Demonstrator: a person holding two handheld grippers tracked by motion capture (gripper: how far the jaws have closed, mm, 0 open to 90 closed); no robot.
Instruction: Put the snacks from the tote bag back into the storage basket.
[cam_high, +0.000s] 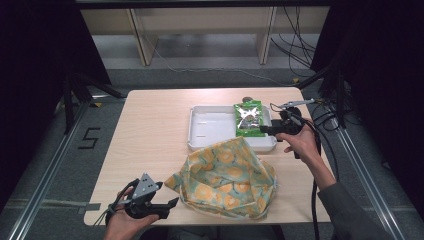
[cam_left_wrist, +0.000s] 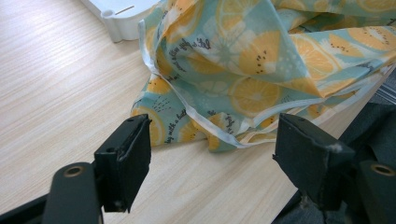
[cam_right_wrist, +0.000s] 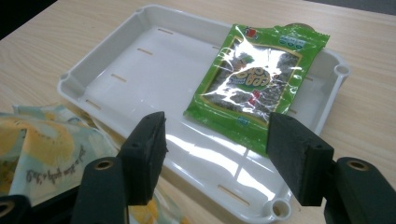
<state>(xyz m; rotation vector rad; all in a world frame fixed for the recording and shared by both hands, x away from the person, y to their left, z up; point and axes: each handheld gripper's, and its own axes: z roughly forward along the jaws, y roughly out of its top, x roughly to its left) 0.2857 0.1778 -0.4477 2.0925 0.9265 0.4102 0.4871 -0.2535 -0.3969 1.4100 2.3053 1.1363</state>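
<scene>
A green snack packet (cam_high: 249, 119) (cam_right_wrist: 256, 84) lies in the right part of a white tray (cam_high: 210, 127) (cam_right_wrist: 140, 79). A crumpled cloth bag with an orange-slice print (cam_high: 225, 177) (cam_left_wrist: 261, 60) rests on the table in front of the tray. My right gripper (cam_high: 266, 130) (cam_right_wrist: 215, 154) stands open at the tray's right front edge, its jaws pointing at the packet with nothing between them. My left gripper (cam_high: 167, 207) (cam_left_wrist: 212, 149) is open near the table's front edge, just left of the bag's lower corner, apart from the cloth.
The wooden table (cam_high: 150, 130) has bare room on its left half. Cables (cam_high: 320, 117) trail off the right edge behind the right hand. Metal rails (cam_high: 45, 180) run along the floor on both sides. A sleeve (cam_high: 350, 210) reaches in at lower right.
</scene>
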